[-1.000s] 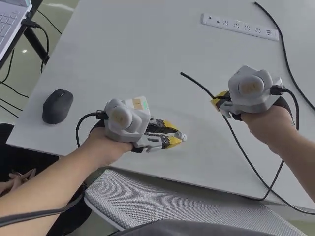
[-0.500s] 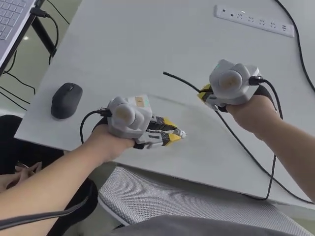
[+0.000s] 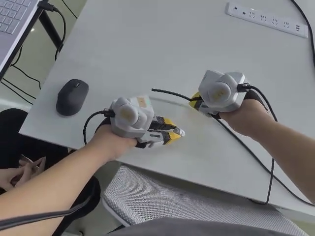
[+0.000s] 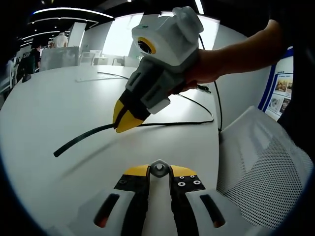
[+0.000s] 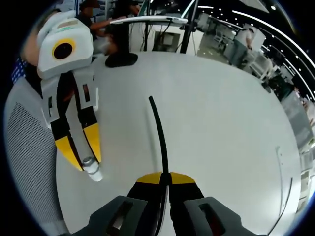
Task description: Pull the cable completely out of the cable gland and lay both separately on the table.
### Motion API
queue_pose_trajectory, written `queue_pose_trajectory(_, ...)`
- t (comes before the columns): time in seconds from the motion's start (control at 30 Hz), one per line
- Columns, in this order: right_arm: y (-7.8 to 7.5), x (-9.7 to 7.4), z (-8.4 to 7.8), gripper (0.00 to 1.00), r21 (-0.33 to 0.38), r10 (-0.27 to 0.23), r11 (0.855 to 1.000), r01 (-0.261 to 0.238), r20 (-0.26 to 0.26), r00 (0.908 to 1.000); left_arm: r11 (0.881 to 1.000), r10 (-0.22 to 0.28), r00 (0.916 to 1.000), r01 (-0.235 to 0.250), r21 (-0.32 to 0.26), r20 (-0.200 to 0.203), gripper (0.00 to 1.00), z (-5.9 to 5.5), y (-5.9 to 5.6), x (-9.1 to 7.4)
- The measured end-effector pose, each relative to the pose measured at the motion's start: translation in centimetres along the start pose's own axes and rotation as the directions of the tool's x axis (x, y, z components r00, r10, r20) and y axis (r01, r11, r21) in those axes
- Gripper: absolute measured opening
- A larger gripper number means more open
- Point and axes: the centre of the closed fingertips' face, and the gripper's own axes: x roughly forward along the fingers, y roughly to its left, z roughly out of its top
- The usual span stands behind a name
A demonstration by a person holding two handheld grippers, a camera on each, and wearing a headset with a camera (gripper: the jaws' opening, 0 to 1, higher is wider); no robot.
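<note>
My left gripper (image 3: pixel 176 133) hovers over the table's near edge, shut on a small white cable gland (image 3: pixel 181 132). The gland shows between its yellow tips (image 4: pixel 158 168) and again in the right gripper view (image 5: pixel 92 168). My right gripper (image 3: pixel 193 101) is shut on a black cable (image 3: pixel 170 92), just to the right of and beyond the left one. The cable's free end points left, apart from the gland. It runs forward from the right jaws (image 5: pixel 158 132), and its long tail trails off the table's near edge (image 3: pixel 246 152).
A black mouse (image 3: pixel 72 97) lies left on the white table (image 3: pixel 147 44). A white power strip (image 3: pixel 268 19) sits at the far right, a laptop (image 3: pixel 15 19) at the upper left. A grey mesh chair (image 3: pixel 162 196) stands below the table's near edge.
My right gripper has carried the cable leftward, closer to the left gripper. The left gripper has stayed about where it was with the gland. The head camera has shifted.
</note>
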Motion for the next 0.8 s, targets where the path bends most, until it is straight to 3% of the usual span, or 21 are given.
queue_pose_trajectory(0.2, 0.4, 0.5, -0.1, 0.00, -0.039, 0.013, 0.999, -0.014, -0.015, 0.9998, 1.000, 0.001, 1.0000, -0.001, 0.001, -0.006, 0.16, -0.2, 0.0, 0.1)
queue_pose_trajectory(0.53, 0.5, 1.1, -0.1, 0.00, -0.034, 0.018, 0.999, -0.019, -0.024, 0.9995, 1.000, 0.003, 0.9998, -0.004, -0.013, -0.017, 0.16, -0.6, 0.2, -0.1)
queue_pose_trajectory(0.8, 0.4, 1.4, 0.2, 0.00, -0.011, 0.025, 1.000, -0.025, -0.017, 0.9995, 1.000, 0.014, 0.9986, -0.013, 0.016, -0.051, 0.16, -1.2, 0.5, -0.2)
